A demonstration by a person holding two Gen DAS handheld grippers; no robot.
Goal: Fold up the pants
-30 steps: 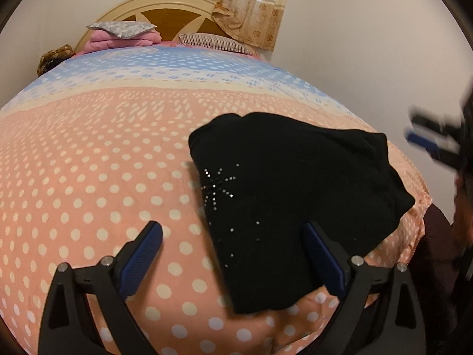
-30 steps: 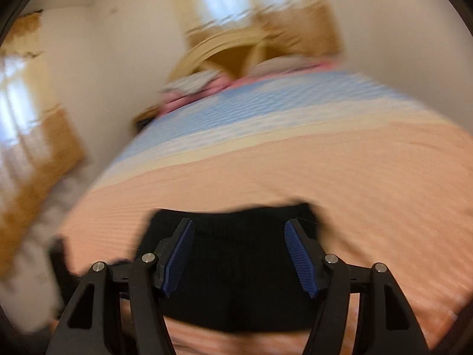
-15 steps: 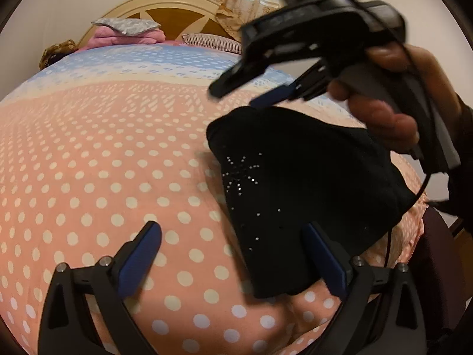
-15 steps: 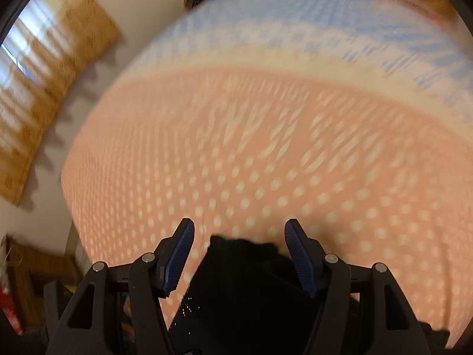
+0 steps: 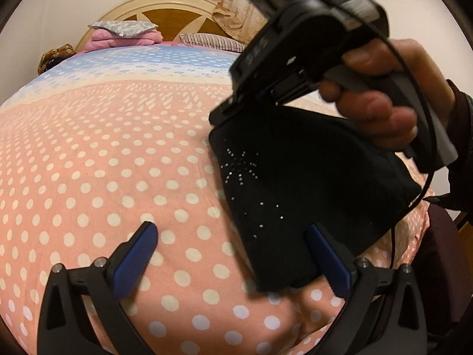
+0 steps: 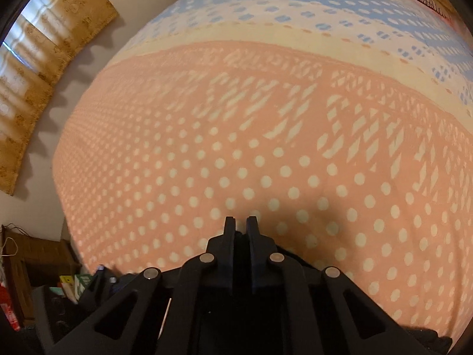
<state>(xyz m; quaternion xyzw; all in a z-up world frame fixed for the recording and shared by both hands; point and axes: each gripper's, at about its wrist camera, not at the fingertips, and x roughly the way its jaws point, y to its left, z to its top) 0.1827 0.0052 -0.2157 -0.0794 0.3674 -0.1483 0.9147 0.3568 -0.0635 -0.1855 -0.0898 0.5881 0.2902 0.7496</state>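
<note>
Black folded pants (image 5: 295, 183) with a rhinestone star lie on the right side of the polka-dot bed (image 5: 118, 162). My left gripper (image 5: 230, 226) hovers open over their near edge, its right finger above the cloth, with nothing gripped. A hand (image 5: 378, 109) holds my right gripper (image 5: 220, 115) steeply downward at the pants' far left corner. In the right wrist view that gripper (image 6: 241, 224) has its jaws closing to a narrow slit, with a sliver of black fabric pinched between the pads. Most of the pants are hidden beneath its body there.
The bed's headboard (image 5: 174, 9), a striped pillow (image 5: 207, 40) and a folded pink blanket (image 5: 124, 38) are at the far end. A dark chair (image 5: 437, 266) stands by the bed's right edge. Floor clutter (image 6: 44, 266) and a curtain (image 6: 38, 68) lie beyond the other side.
My right gripper swung in from the right, tipped down over the pants' far corner and went from wide open to shut on the fabric. The left gripper stayed in place.
</note>
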